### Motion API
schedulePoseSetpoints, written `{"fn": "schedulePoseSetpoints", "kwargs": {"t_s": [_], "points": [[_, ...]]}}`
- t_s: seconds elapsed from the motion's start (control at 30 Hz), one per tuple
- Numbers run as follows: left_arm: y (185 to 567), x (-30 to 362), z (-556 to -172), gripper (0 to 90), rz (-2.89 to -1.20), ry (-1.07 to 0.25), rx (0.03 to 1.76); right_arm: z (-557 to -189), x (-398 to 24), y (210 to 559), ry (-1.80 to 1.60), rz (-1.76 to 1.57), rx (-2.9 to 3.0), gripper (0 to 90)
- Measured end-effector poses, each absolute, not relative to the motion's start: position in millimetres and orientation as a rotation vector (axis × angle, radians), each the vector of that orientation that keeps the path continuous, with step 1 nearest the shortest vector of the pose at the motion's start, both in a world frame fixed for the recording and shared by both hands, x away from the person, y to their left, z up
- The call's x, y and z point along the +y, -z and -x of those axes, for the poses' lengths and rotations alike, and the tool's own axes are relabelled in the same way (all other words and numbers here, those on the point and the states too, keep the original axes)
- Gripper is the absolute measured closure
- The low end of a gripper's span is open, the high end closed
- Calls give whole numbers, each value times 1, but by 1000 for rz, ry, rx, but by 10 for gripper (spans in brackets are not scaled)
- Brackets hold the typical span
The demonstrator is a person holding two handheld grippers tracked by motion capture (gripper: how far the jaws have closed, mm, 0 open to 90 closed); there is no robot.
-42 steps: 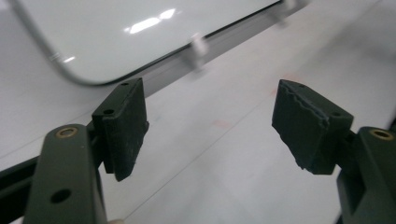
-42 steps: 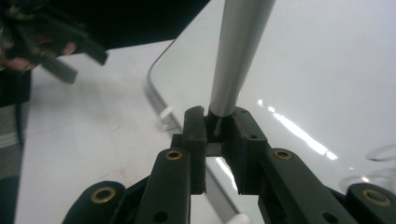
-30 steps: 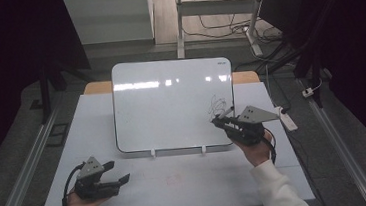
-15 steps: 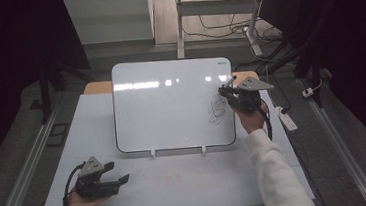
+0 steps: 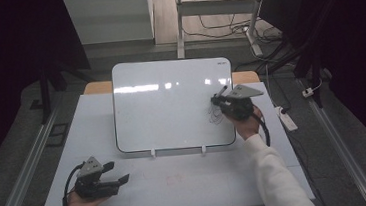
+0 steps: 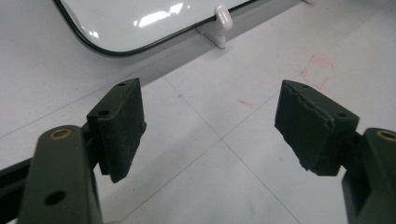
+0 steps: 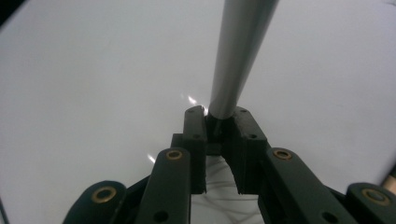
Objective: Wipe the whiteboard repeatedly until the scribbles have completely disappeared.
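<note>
Since a second ago our right gripper (image 5: 219, 100) has travelled from the board's near right edge up toward its right middle, carrying the marker (image 5: 221, 90).

We keep the marker pinched between pressed-together jaws; in the right gripper view its grey barrel (image 7: 240, 51) runs straight out from the pads, long axis away from us, over the whiteboard (image 5: 171, 104) just beside the dark scribble (image 5: 215, 115). Our left gripper (image 5: 119, 173) rests well apart at the near left, jaws spread and empty.

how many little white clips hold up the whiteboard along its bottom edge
2. One clip sits left of the middle of the whiteboard bottom edge, the other clip right of it. Any supports behind the board would be hidden.
</note>
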State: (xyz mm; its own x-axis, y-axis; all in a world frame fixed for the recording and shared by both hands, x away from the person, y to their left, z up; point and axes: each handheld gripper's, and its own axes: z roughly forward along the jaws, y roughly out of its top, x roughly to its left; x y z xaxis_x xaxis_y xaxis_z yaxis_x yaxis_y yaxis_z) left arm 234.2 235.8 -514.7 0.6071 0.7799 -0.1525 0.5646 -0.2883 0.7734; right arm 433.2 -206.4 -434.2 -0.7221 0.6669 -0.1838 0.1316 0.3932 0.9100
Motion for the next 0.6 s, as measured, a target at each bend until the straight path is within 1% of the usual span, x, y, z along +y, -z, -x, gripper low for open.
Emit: {"fn": "schedulePoseSetpoints", "kwargs": {"t_s": [0.07,0.2,0.33,0.4,0.47,0.6], "points": [[516,236,-236,247,-1984,-317,1071,-431,-201,433,-1255,-640,2125,775],[516,235,-237,246,-1987,-309,1070,-445,-214,423,-1349,-817,2008,775],[516,236,-236,247,-1982,-315,1062,-434,-199,433,-1290,-654,2158,775],[517,236,-237,247,-1987,-310,1066,-437,-205,429,-1294,-701,2106,775],[517,236,-238,247,-1988,-307,1067,-441,-214,427,-1372,-827,2046,775],[516,235,-237,247,-1985,-311,1057,-420,-194,443,-1253,-625,2223,775]]}}
